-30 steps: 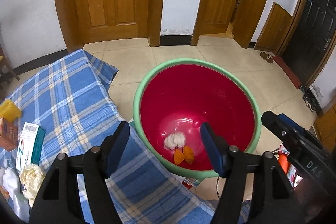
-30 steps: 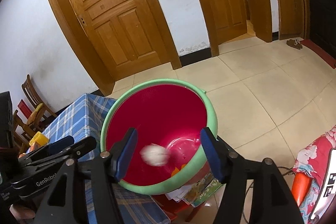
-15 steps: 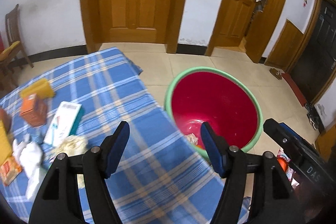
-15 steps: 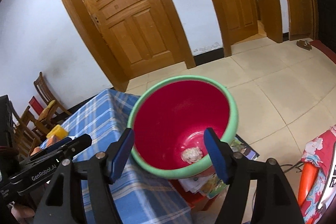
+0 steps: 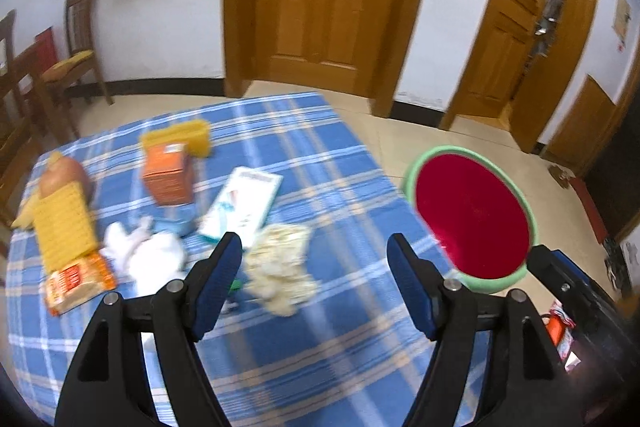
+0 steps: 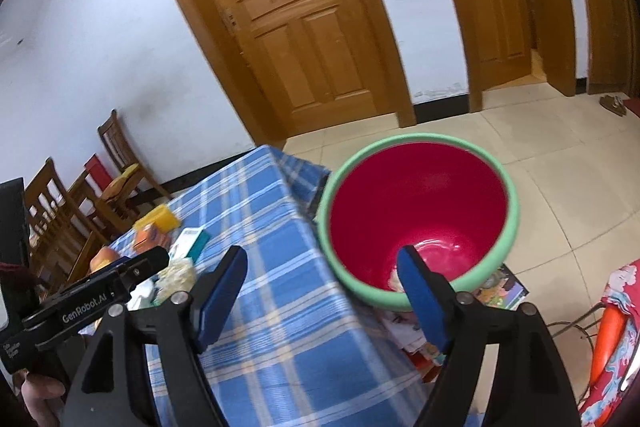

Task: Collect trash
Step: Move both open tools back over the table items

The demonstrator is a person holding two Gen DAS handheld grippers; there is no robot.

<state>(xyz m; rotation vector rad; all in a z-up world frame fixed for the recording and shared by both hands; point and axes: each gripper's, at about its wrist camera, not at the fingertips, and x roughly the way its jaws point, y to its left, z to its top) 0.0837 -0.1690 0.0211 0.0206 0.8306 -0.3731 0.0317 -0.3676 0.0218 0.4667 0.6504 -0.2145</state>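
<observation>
Trash lay scattered on the blue checked tablecloth (image 5: 320,167), and only the left wrist view laid it all out: a crumpled yellowish wad (image 5: 282,261) just ahead of the left gripper (image 5: 314,263), a white crumpled tissue (image 5: 148,255) to its left, a white and teal flat box (image 5: 244,205), an orange carton (image 5: 168,177), a yellow block (image 5: 188,139) behind it, and a yellow and orange packet (image 5: 68,251) near the cloth's left edge, all somewhat blurred. That gripper hung above the cloth with its jaws wide apart and nothing between them.

From the right wrist view, those items showed only as a small huddle far to the left, partly hidden by the other tool's body. What that view gave instead was a look down into the red bucket (image 6: 420,195) with its green rim, standing on the floor tight against the table's edge; something pale sat at the bottom, mostly hidden behind a finger. The right gripper (image 6: 320,275) hovered near the bucket's rim, jaws likewise spread and empty.
</observation>
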